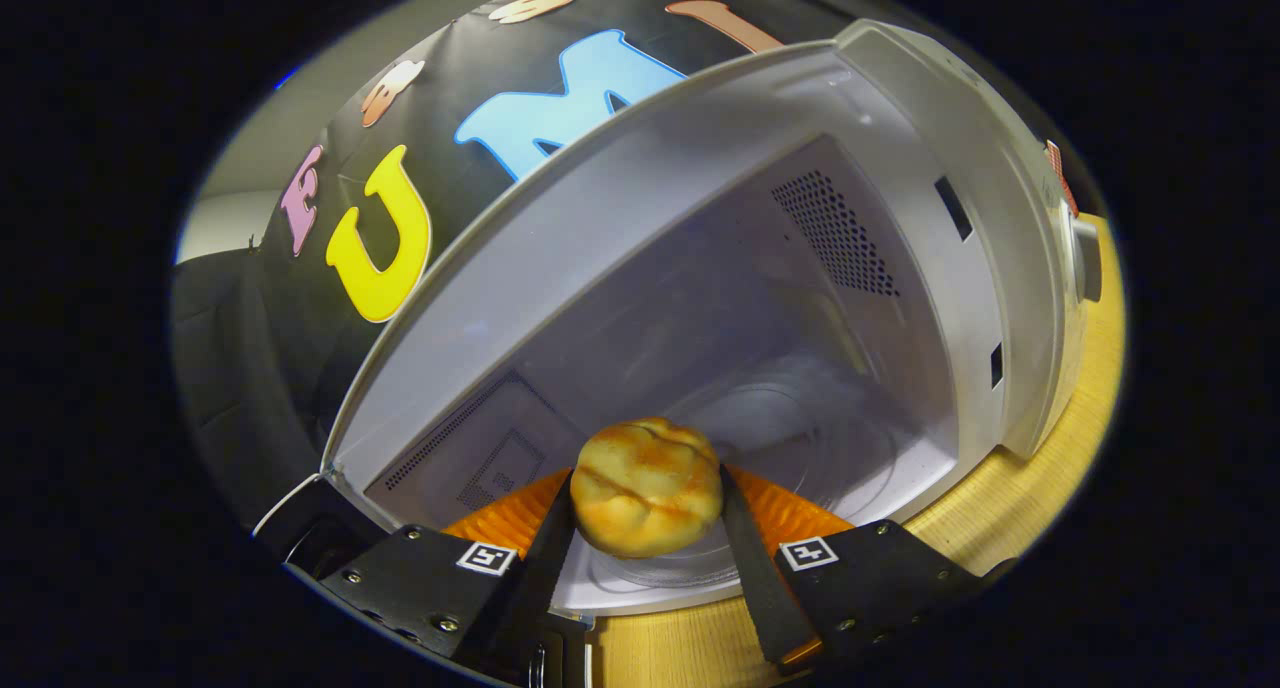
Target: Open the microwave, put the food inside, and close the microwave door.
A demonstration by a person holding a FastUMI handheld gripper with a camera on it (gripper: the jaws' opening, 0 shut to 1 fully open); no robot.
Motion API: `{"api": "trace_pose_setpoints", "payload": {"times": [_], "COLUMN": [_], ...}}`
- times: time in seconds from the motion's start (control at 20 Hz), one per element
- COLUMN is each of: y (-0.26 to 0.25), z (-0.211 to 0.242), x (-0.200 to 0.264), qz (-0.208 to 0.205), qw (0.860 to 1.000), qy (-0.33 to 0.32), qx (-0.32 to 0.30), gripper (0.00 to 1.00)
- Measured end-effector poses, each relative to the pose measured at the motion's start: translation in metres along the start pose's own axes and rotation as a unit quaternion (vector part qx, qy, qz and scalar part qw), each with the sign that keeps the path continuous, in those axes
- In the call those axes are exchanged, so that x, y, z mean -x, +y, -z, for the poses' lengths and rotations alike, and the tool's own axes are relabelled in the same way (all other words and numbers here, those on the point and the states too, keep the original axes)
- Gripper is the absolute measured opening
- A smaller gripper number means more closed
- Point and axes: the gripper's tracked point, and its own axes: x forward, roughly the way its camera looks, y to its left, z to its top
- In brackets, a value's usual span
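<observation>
My gripper (646, 490) is shut on a golden-brown bread roll (647, 485), one finger pressing each side of it. The roll hangs at the front sill of the white microwave (960, 298), whose cavity stands open just ahead of the fingers. A glass turntable (800, 438) lies on the cavity floor beyond the roll. The whole scene looks tilted, with the microwave leaning to the right. The open door (310, 538) shows as a dark edge beside the left finger.
The microwave stands on a light wooden table (1060, 458), which extends under and to the right of the fingers. Vent holes (835, 233) dot the cavity's inner wall. The booth's black cloth wall (250, 368) rises behind the microwave.
</observation>
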Motion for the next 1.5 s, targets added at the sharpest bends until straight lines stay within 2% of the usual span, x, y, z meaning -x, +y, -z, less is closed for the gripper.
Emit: {"api": "trace_pose_setpoints", "payload": {"times": [0.35,0.55,0.65,0.75,0.95,1.1,1.25,1.5], "y": [-0.020,-0.014,-0.017,-0.018,-0.009,0.001,0.017,0.043], "z": [-0.011,-0.007,-0.003,-0.006,-0.013,-0.015,-0.013,-0.017], "x": [-0.022,-0.022,-0.022,-0.021,-0.010,0.011,0.046,0.149], "qz": [0.031,0.029,0.040,0.046,0.040,0.028,0.002,-0.061], "qw": [0.999,0.999,0.999,0.998,0.998,0.997,0.993,0.971], "qy": [-0.024,-0.022,-0.018,-0.025,-0.034,-0.017,0.016,0.006], "qx": [-0.006,-0.002,0.006,0.017,0.038,0.065,0.121,0.231], "gripper": [0.80,0.87,0.90,0.97,0.97,0.97,0.97,0.97]}}
